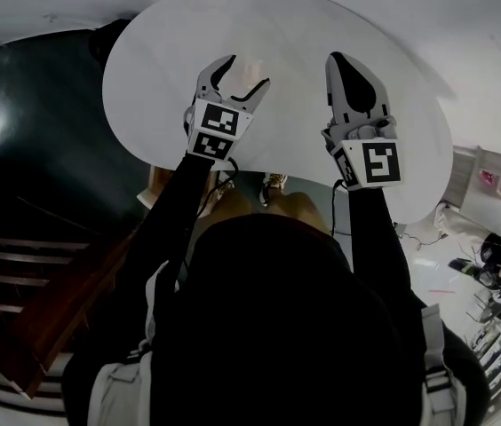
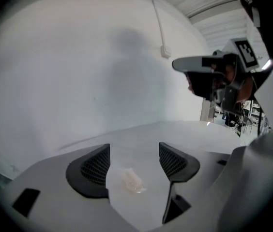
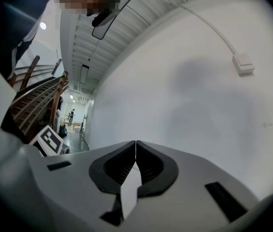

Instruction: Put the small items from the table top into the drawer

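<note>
A small pale, translucent item [image 2: 131, 181] lies on the white round table top [image 1: 304, 43]; in the head view this item [image 1: 249, 67] shows as a faint peach spot. My left gripper [image 1: 241, 72] is open, and the item sits on the table between its two jaws, touched by neither. The left gripper [image 2: 134, 162] looks along the table toward a white wall. My right gripper [image 1: 339, 58] is shut with nothing in it, held over the table to the right of the left one. In its own view the right gripper [image 3: 135, 153] has its jaws pressed together. No drawer is in view.
A white wall [image 2: 78, 71] with a cable and small box [image 3: 243, 64] stands behind the table. Wooden stairs [image 1: 46, 309] run at the left. Cluttered floor and equipment [image 1: 499, 273] lie at the right. The person's legs and a shoe [image 1: 274, 185] show under the table's near edge.
</note>
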`<action>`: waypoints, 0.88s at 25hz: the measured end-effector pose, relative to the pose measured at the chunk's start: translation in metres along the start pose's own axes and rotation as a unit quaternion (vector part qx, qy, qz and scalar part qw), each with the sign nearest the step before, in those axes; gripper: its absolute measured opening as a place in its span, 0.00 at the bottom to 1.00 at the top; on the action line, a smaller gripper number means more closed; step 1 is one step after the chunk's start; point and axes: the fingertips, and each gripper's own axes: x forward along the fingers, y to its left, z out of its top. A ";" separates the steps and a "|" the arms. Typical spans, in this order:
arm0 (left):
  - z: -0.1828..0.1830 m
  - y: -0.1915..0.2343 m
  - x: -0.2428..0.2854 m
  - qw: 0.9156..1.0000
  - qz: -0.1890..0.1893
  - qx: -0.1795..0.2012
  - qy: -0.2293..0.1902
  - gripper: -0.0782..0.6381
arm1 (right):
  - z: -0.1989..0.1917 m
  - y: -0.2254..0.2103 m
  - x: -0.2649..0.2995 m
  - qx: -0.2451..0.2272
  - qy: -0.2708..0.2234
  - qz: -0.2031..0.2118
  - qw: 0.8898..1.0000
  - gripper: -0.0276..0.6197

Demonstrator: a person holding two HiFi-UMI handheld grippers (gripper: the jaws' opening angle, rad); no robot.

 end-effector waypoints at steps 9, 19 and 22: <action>-0.111 0.005 0.075 0.984 0.002 -0.037 0.177 0.54 | -0.015 -0.026 -0.020 0.001 0.022 -0.022 1.000 0.09; -0.039 0.020 0.013 0.997 0.048 -0.025 0.057 0.31 | -0.008 -0.009 -0.002 0.008 0.000 0.017 1.000 0.09; -0.011 0.036 -0.037 0.996 0.085 -0.014 0.015 0.31 | -0.002 0.015 0.015 0.006 -0.006 0.046 0.999 0.09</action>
